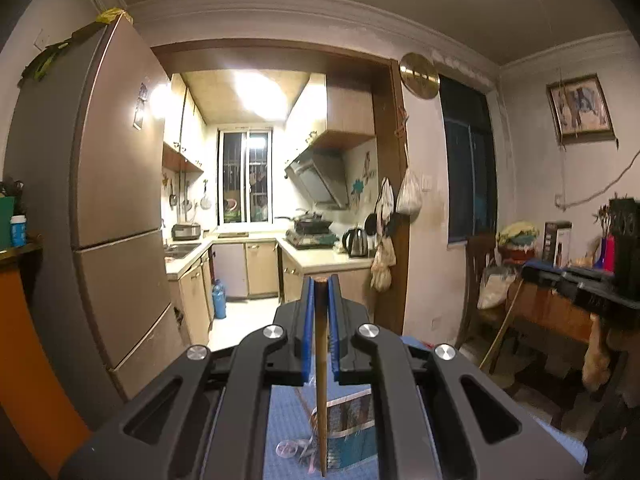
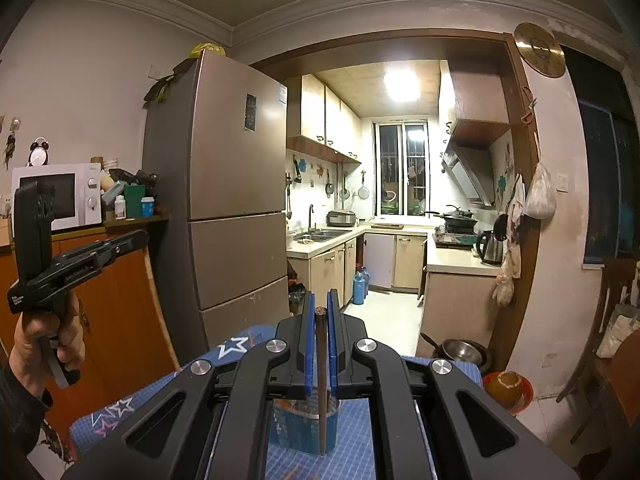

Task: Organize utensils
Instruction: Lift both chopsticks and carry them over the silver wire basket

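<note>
left wrist view: your left gripper [image 1: 320,284] is clamped on a long brown wooden chopstick [image 1: 320,380], tip hanging above the blue patterned utensil cup [image 1: 352,432] on the blue grid tablecloth [image 1: 286,412]. not dropped in yet.

right wrist view: your right gripper [image 2: 320,300] pinches a second dark chopstick [image 2: 321,384], tip over the same cup [image 2: 300,428]. i judge both insertions remain; more utensils can't be seen.

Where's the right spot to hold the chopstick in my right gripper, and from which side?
As now: the right gripper clamps the chopstick near its thick top end, blue pads on either side. It hangs upright, thin tip down over the blue holder, so grip high, from above.
</note>
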A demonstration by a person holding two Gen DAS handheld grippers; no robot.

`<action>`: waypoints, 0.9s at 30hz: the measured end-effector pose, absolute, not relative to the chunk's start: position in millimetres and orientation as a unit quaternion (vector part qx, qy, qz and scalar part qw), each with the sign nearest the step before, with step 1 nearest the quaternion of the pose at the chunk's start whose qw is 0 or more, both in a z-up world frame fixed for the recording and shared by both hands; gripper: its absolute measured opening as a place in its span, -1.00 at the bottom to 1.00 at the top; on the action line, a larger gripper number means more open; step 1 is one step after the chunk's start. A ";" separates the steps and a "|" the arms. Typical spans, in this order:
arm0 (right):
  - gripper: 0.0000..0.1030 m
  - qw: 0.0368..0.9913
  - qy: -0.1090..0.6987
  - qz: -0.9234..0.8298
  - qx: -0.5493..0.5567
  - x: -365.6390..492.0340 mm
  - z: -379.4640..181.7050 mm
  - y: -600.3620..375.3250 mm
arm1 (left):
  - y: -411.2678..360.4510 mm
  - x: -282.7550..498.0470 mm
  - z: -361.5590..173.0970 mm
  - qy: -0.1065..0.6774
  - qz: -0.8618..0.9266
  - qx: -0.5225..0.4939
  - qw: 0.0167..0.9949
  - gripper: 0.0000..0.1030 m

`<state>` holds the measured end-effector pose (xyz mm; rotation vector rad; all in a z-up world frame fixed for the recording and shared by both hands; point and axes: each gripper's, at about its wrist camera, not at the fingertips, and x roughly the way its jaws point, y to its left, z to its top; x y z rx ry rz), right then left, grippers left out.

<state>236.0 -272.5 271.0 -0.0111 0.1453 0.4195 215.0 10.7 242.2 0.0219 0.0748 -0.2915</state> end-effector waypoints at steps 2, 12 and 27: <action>-0.87 0.975 0.072 0.211 -0.004 248.8 276.0 -269.9 | 7.5 224.1 246.2 0.032 -0.146 0.004 0.989 -0.89; -0.87 0.971 0.081 0.227 0.014 312.1 271.5 -250.9 | -13.9 281.7 237.9 0.036 -0.153 -0.009 0.987 -0.89; -0.87 0.964 0.137 0.228 0.012 365.6 207.1 -228.2 | -20.7 332.1 184.8 0.084 -0.154 -0.004 0.985 -0.89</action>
